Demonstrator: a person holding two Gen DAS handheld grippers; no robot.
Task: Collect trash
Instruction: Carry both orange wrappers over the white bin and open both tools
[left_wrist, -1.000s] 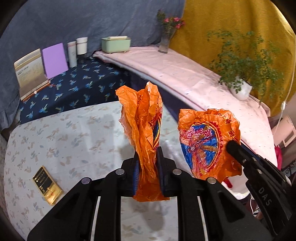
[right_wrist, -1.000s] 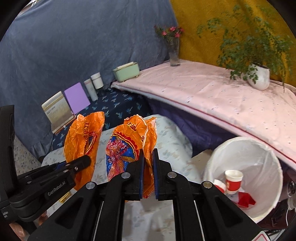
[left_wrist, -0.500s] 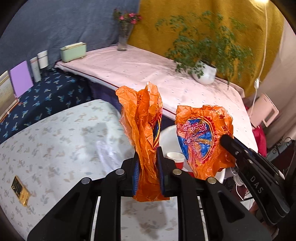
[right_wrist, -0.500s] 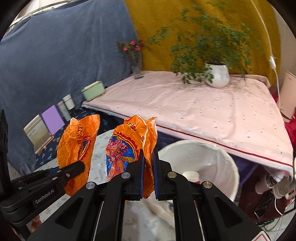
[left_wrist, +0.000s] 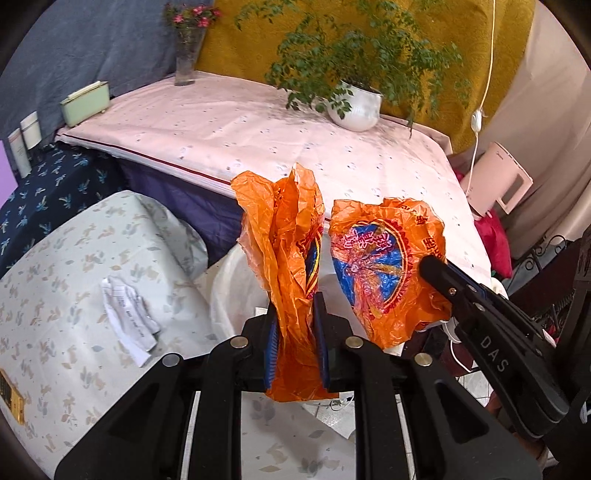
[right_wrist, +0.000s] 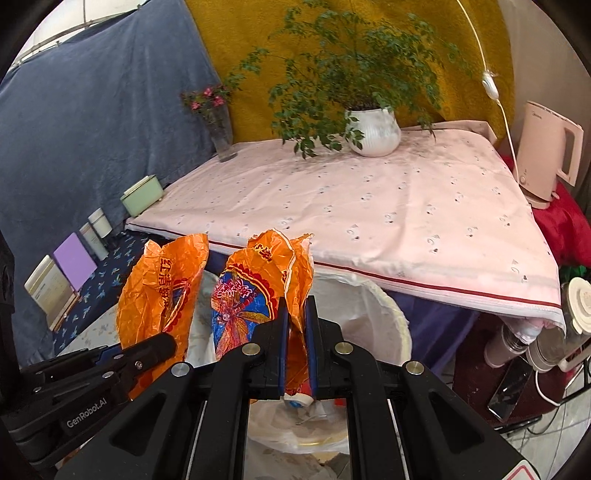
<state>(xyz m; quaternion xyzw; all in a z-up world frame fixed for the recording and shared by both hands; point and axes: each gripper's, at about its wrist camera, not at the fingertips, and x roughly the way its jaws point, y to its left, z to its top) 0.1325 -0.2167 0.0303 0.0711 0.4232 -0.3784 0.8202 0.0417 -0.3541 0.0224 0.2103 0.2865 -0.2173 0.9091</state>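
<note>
Risk: the crumpled orange plastic snack wrapper (left_wrist: 284, 258) in the left gripper (left_wrist: 295, 343) sits over the near-left rim of the white plastic-lined waste bin (right_wrist: 384, 314), not its middle. Thin film may drift on release and land on the floral-cloth table (left_wrist: 74, 295) or the floor. It may also cling to the blue pads. The second orange wrapper with blue printed oval (right_wrist: 258, 291), held by the right gripper (right_wrist: 295, 347), hangs over the bin mouth; lower risk.

Tools: both jaw pairs are nearly together, each clamped on its wrapper's lower part, the upper part standing free. The two wrappers are close but apart.

Remaining: crumpled white paper slip (left_wrist: 127, 314) lies on the table near its bin-side edge, uncollected.
</note>
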